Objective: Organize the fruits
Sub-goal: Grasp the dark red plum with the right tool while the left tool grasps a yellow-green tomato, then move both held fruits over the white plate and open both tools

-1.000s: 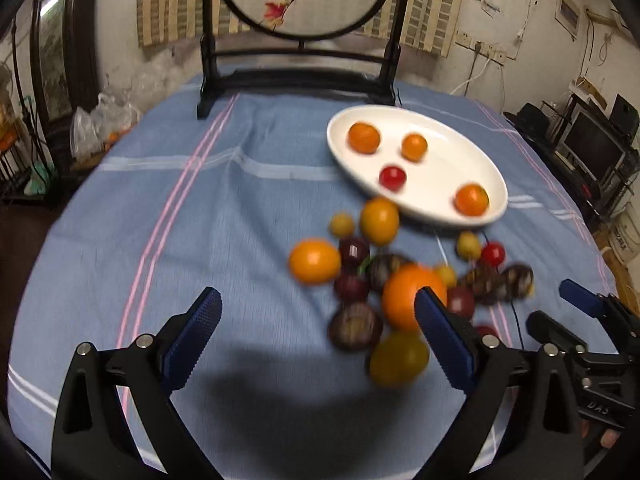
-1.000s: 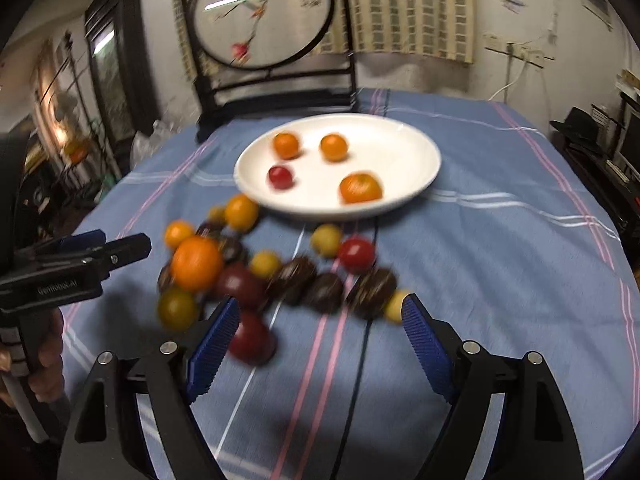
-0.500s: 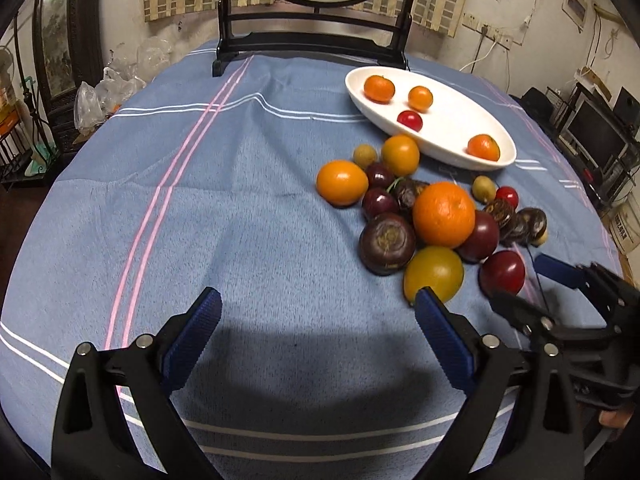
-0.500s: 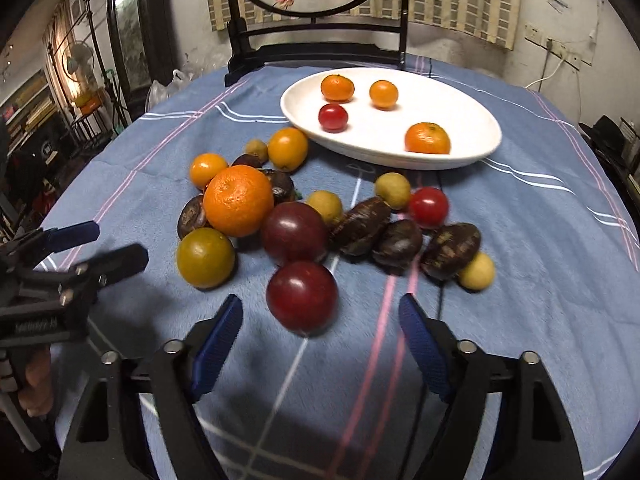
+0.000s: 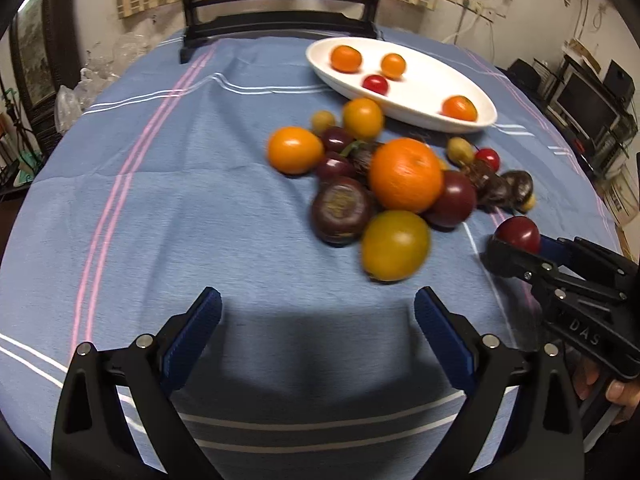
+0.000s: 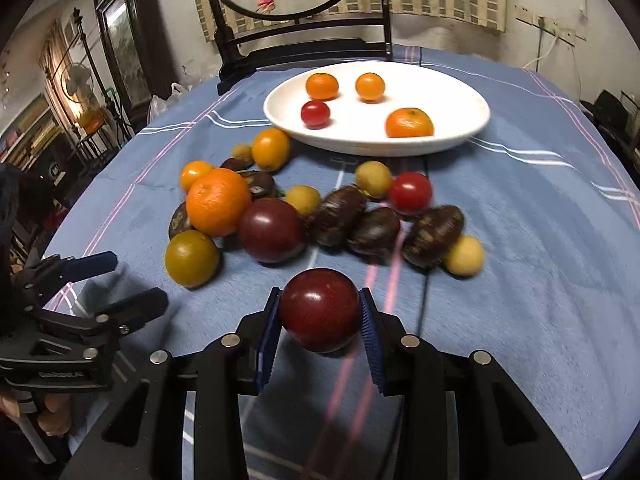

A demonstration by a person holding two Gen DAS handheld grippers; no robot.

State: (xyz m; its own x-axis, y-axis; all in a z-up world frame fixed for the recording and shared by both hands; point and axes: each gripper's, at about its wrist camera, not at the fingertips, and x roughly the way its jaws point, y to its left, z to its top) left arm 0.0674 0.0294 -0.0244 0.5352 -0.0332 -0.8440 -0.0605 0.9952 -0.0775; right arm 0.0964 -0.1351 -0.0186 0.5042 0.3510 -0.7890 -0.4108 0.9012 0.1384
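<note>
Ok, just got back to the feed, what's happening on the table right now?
A person is sorting fruit with two handheld grippers. The right gripper has just been closing and its fingers now pinch a dark red plum at the near edge of the fruit pile on the blue cloth. The left gripper is open and empty, short of the pile. Four small fruits sit on the white plate.
</note>
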